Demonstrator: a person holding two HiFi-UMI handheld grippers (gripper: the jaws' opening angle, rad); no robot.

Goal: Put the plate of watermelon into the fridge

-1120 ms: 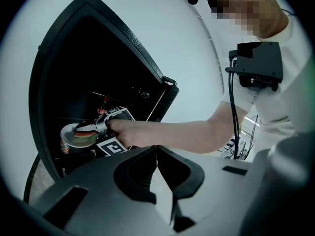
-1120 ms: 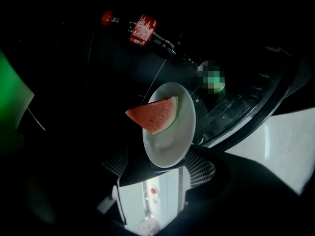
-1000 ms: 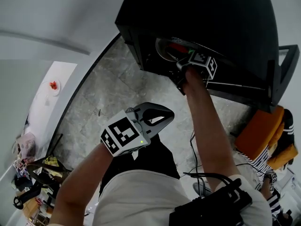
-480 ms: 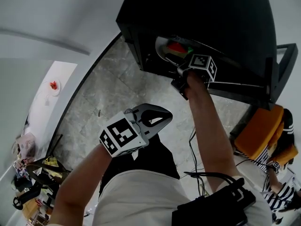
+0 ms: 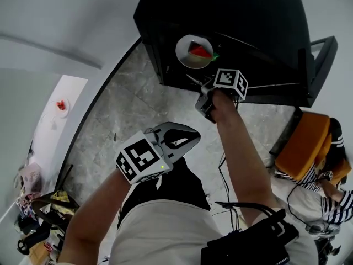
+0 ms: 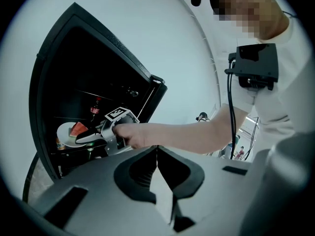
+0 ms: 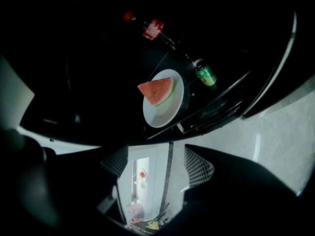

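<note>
A white plate [image 5: 187, 56] with a red watermelon wedge [image 5: 200, 51] rests on a shelf inside the open black fridge [image 5: 248, 15]. The right gripper view looks at the same plate [image 7: 160, 109] and wedge [image 7: 156, 90] from just outside. My right gripper [image 5: 199, 87] hangs just in front of the fridge, a little short of the plate, open and empty. In the left gripper view that gripper [image 6: 82, 139] points at the plate [image 6: 64, 131]. My left gripper [image 5: 190, 134] is held low near my waist, shut with nothing in it.
A bottle with a red label [image 7: 153, 28] and a green can [image 7: 205, 74] lie on the shelf by the plate. The fridge door [image 5: 322, 65] stands open at the right. A person in orange [image 5: 309, 142] sits beside it. A white table [image 5: 58, 109] lies far left.
My right gripper has drawn back out of the fridge, away from the plate, which stays on the shelf. The left gripper has hardly moved.
</note>
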